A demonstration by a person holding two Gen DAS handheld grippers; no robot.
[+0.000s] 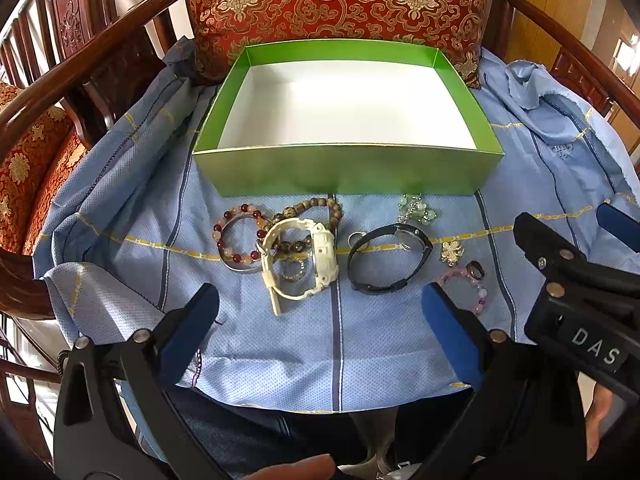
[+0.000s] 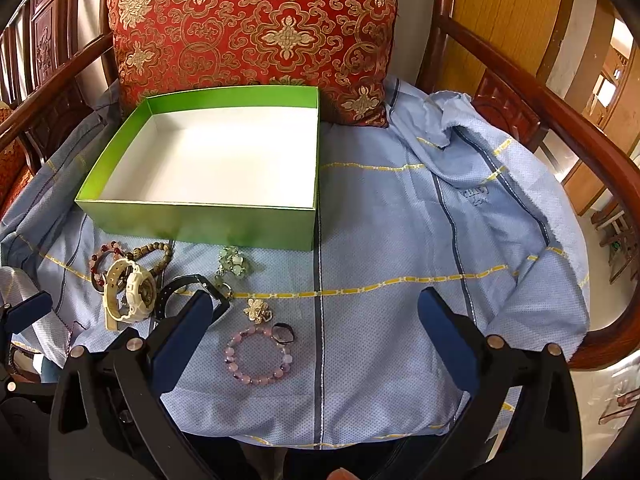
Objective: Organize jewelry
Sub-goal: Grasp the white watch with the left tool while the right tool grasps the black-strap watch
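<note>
An empty green box [image 1: 344, 168] [image 2: 200, 224] with a white inside stands on a blue cloth. Jewelry lies in a row in front of it: a red bead bracelet [image 1: 240, 236], a brown bead bracelet [image 1: 316, 210], a white watch [image 1: 300, 260] [image 2: 130, 292], a black watch [image 1: 388, 258], a green charm piece [image 1: 416, 208] [image 2: 234, 262], a gold brooch [image 1: 451, 252] [image 2: 258, 310], a dark ring [image 2: 283, 333] and a pink bead bracelet [image 2: 258, 356]. My left gripper [image 1: 320, 304] is open, just short of the white watch. My right gripper [image 2: 314, 316] is open over the cloth beside the pink bracelet.
A red and gold cushion [image 1: 336, 4] leans behind the box. Wooden chair arms [image 2: 560, 120] curve round both sides. The blue cloth [image 2: 400, 240] is bunched at the back right. The right gripper's body [image 1: 580, 280] shows at the right of the left wrist view.
</note>
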